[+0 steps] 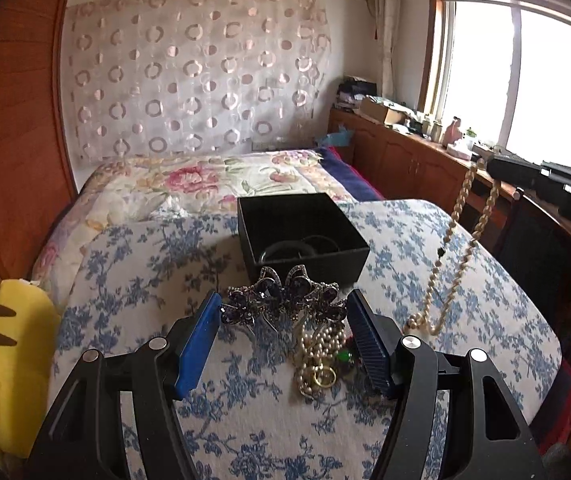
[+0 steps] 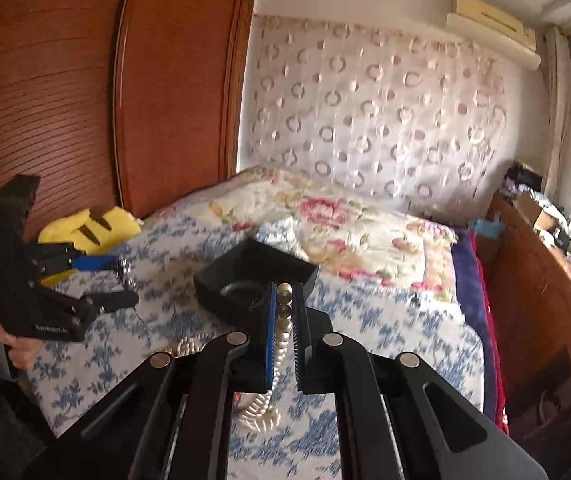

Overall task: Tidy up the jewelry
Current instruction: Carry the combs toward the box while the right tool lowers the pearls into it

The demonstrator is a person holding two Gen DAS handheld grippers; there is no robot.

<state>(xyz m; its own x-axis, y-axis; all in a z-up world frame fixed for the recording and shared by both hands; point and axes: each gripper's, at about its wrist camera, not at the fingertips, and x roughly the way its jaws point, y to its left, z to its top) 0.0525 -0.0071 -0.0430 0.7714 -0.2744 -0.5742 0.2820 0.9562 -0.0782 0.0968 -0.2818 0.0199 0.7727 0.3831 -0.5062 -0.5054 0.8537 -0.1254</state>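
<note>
**A:** Left wrist view first. What do I have between the fingers?

**B:** My left gripper (image 1: 283, 308) has its pads spread wide, and the dark rhinestone hair clip (image 1: 281, 300) sits in the gap. I can't tell whether either pad touches it. Its long axis runs pad to pad, across my line of sight. Behind it, toward me, lies a heap of small pearls and rings (image 1: 321, 360) on the blue-flowered cloth (image 1: 137, 264). The black box (image 1: 301, 236) is straight ahead, just past the clip, toward the cloth's far edge.

**A:** And the necklace?

**B:** The pearl necklace (image 1: 455, 248) hangs from my right gripper (image 1: 497, 170) near the cloth's right edge, its lower end pooled on the cloth.

**A:** Right wrist view?

**B:** The fingers are clamped on the strand (image 2: 283, 320), which runs lengthwise along them and trails down to the cloth below. The box (image 2: 253, 276) lies dead ahead of the tips, open side up. I judge this hand nearer to a drop, needing only a short push forward.
</note>
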